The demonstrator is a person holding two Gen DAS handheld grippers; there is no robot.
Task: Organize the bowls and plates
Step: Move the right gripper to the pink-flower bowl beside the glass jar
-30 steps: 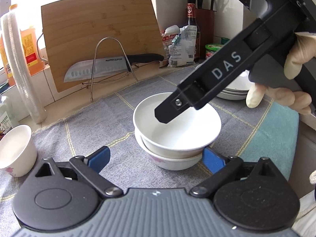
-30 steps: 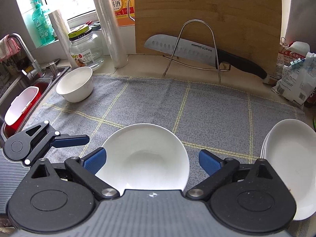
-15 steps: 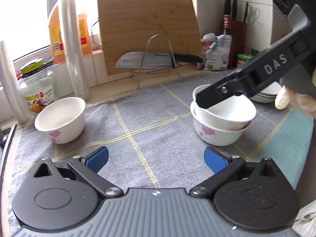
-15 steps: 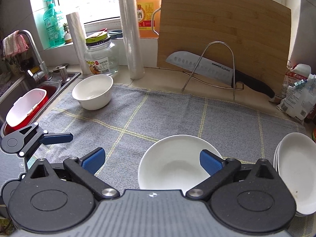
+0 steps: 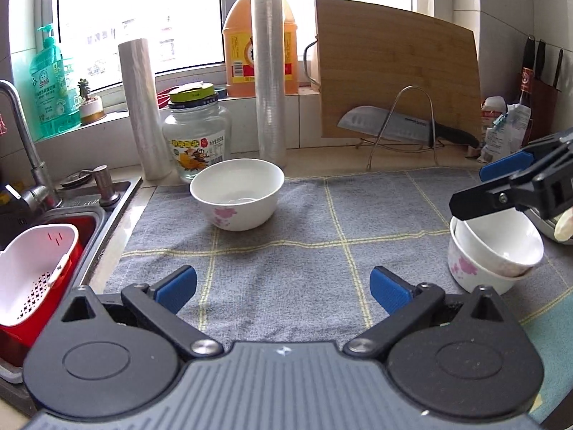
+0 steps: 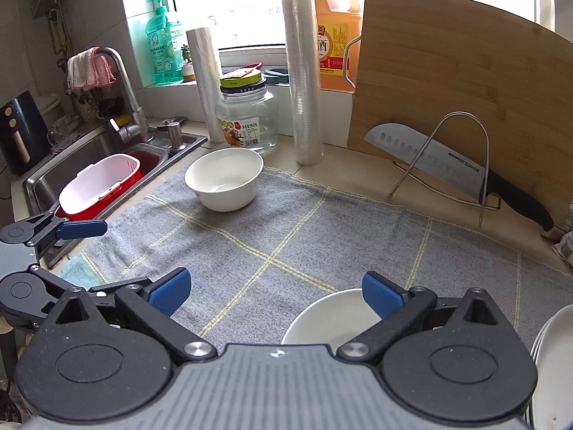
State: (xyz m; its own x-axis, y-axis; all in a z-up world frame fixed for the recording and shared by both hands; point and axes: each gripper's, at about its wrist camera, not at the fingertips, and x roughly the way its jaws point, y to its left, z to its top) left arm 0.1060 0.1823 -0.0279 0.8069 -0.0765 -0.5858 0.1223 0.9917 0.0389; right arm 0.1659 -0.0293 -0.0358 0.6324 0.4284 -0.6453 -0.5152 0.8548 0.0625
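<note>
On the grey mat [image 5: 286, 261], your left gripper [image 5: 283, 286] and right gripper [image 6: 274, 292] both gape empty, so rushing the lone bowl [image 5: 237, 193] could tip it sinkward.

Dish mat [image 5: 286, 251]: grey woven cloth, matt, coarse. Flowered bowl [image 5: 237, 193]: glossy white glazed ceramic; stacked bowls [image 5: 490, 254] alike. Cutting board [image 6: 462, 82]: smooth matt wood. Knife [image 6: 447, 168]: satin metal blade, black plastic-looking handle. Jar [image 5: 197, 136]: clear glass. Sink [image 6: 53, 168]: brushed metal. Left gripper [image 5: 283, 286]: matt black plastic, blue textured pads.
</note>
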